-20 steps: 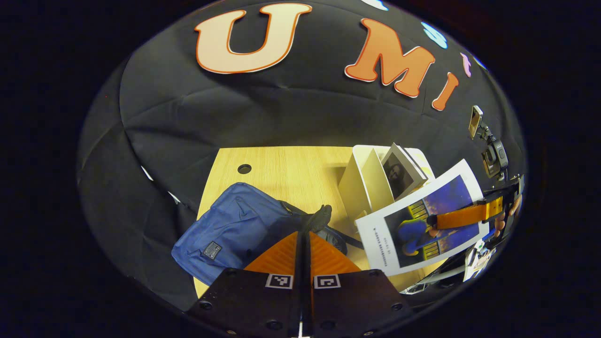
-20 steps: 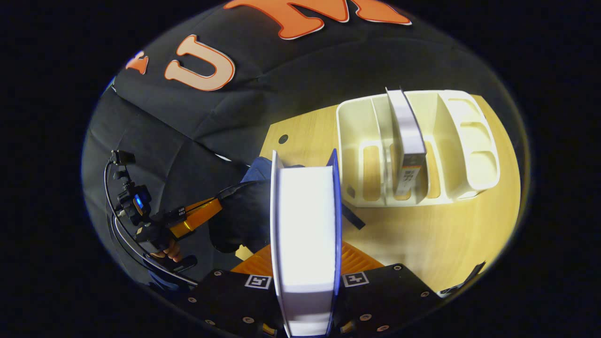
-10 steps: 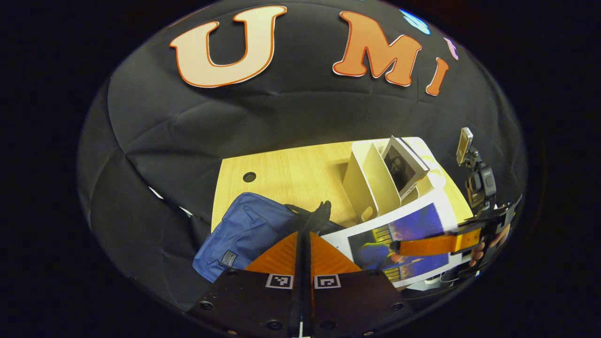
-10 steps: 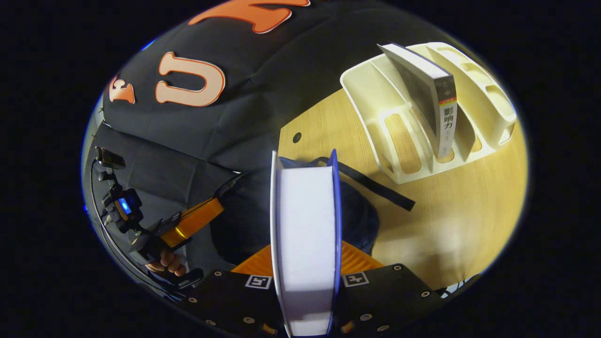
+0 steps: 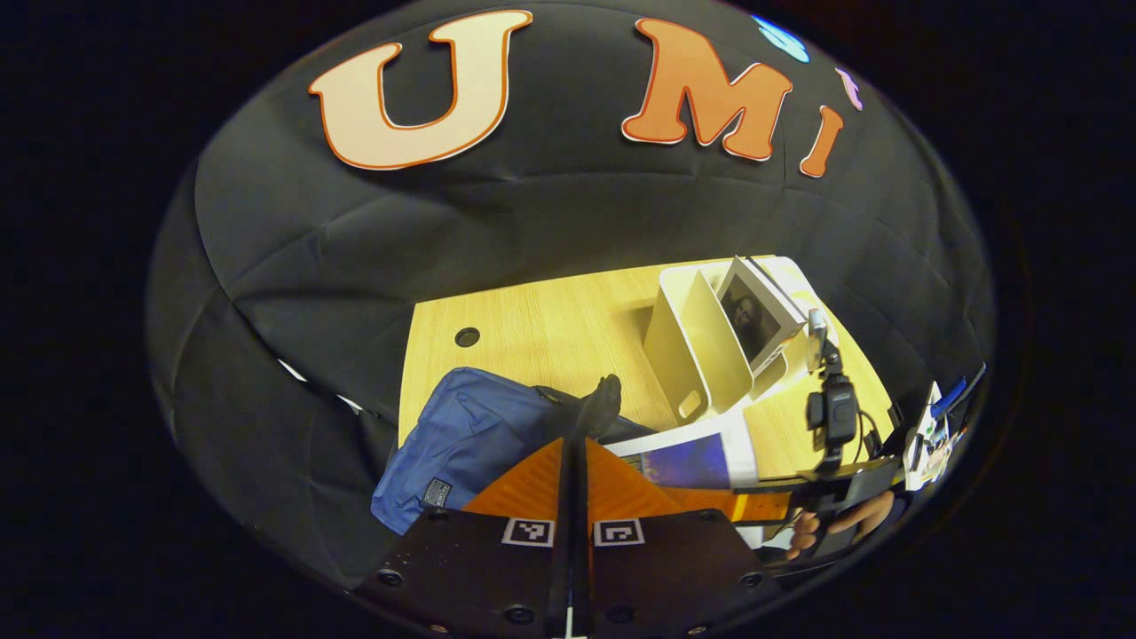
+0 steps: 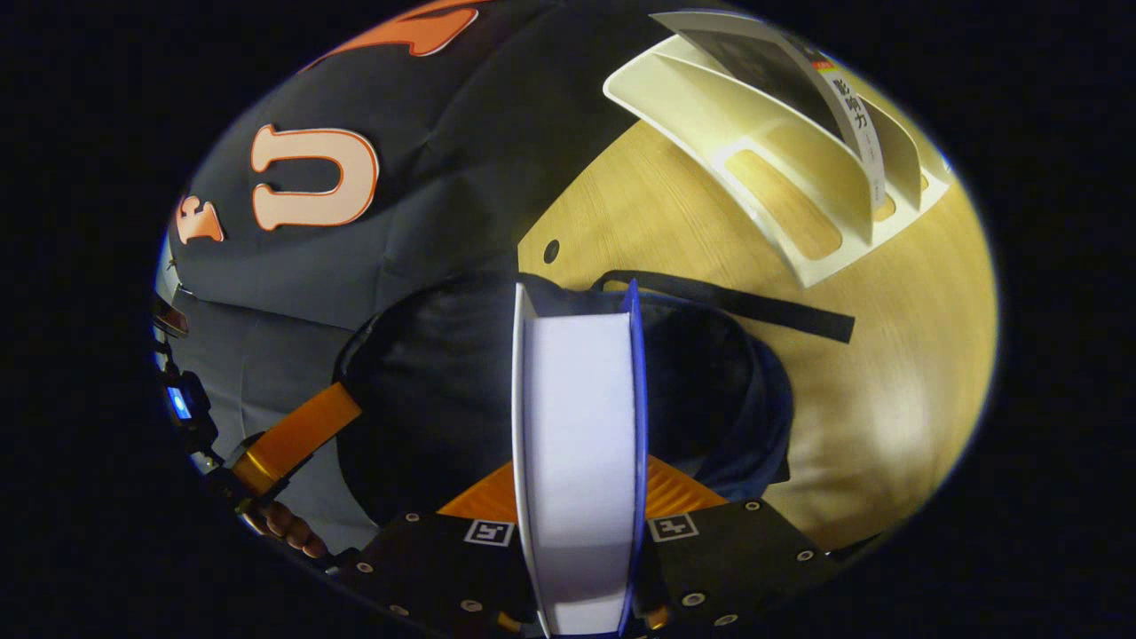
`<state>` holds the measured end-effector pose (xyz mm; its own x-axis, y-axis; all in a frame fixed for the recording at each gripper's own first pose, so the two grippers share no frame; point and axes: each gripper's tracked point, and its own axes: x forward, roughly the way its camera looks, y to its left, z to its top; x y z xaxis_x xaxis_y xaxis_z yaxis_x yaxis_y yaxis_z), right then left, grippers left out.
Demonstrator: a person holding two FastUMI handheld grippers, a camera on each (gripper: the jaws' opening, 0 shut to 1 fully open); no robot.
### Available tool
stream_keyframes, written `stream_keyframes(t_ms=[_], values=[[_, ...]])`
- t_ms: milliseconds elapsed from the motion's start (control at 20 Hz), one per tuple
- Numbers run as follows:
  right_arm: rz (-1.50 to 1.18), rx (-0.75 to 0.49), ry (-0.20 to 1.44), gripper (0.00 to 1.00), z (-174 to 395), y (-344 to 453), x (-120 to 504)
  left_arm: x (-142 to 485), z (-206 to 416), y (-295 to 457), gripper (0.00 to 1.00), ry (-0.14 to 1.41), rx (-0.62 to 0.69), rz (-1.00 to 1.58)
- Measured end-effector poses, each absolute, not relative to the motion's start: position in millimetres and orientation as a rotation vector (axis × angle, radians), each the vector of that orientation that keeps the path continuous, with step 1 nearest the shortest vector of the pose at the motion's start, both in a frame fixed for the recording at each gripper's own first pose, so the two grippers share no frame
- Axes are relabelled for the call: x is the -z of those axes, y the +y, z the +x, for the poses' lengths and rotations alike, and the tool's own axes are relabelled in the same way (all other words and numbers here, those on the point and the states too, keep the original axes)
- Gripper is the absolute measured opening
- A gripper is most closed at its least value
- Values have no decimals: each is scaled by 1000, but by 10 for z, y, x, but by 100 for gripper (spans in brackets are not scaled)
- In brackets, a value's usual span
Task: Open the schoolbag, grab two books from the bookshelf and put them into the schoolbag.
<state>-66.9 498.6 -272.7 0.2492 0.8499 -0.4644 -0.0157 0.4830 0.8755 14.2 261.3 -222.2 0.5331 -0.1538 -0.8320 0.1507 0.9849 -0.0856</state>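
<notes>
The blue schoolbag [image 5: 470, 435] lies on the wooden table [image 5: 532, 319] with its dark mouth [image 6: 426, 382] held wide. My left gripper [image 5: 575, 444] is shut on the black rim of that mouth and pulls it up; it also appears at the left as the left gripper [image 6: 297, 430]. My right gripper [image 6: 577, 490] is shut on a thick blue-covered book [image 6: 577, 444], whose white page edge faces me and hangs right over the bag's mouth. In the left gripper view this book [image 5: 688, 457] sits just right of my fingers. A second book [image 5: 754, 311] leans in the white bookshelf [image 5: 701, 355].
The bookshelf [image 6: 781, 169] stands at the table's far right with several empty slots. The bag's black strap [image 6: 728, 302] trails across the wood toward it. A round cable hole [image 5: 467, 337] lies behind the bag. A hand [image 5: 843, 524] holds the right gripper.
My right gripper has carried the book away from the bookshelf, leftward and down, until it hangs over the open bag. The left gripper has kept its hold on the bag's rim.
</notes>
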Motion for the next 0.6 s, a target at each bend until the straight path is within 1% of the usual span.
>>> stream_keyframes(t_ms=[200,400,600], values=[[906,-700,1182,40,-676,5213,2875,2248,119,2531,2,996,206,5],[936,-648,1152,40,-529,5312,3001,2289,50,2461,2,1002,223,-7],[987,-612,1164,40,-497,5493,3130,2364,20,2375,2,1010,237,-4]])
